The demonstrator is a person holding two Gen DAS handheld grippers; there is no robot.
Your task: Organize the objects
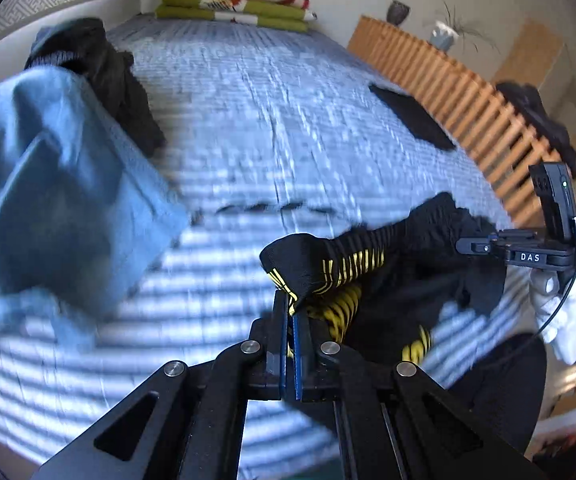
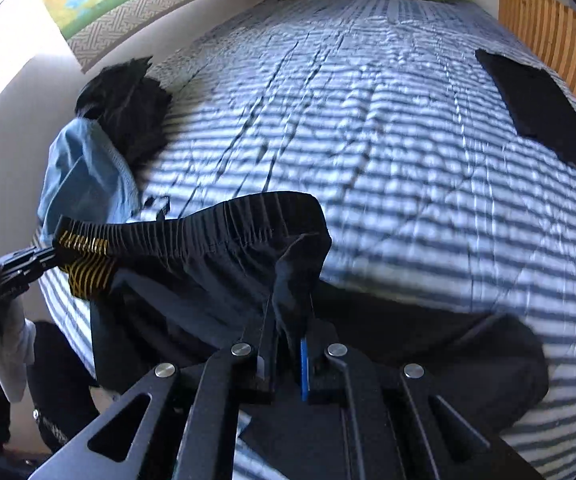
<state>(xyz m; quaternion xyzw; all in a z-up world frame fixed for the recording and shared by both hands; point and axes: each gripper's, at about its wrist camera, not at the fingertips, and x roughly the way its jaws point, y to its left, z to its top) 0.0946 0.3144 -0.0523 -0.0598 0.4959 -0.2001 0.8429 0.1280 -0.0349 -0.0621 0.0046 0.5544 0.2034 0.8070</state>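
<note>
A black garment with a yellow-striped elastic waistband (image 1: 351, 264) is stretched between my two grippers above the striped bed (image 1: 268, 120). My left gripper (image 1: 291, 300) is shut on the waistband's yellow-striped end. My right gripper (image 2: 289, 320) is shut on the garment's black fabric (image 2: 224, 248) at the other end. In the right wrist view the left gripper (image 2: 28, 264) shows at the left edge, pinching the yellow stripes. The rest of the garment hangs down over the bed's near edge.
A crumpled light blue garment (image 1: 48, 184) and a black one (image 1: 116, 80) lie at the bed's left side. A folded black item (image 2: 539, 112) lies at the right, by a wooden slatted rail (image 1: 447, 76). Folded green blankets (image 1: 236, 4) sit at the far end.
</note>
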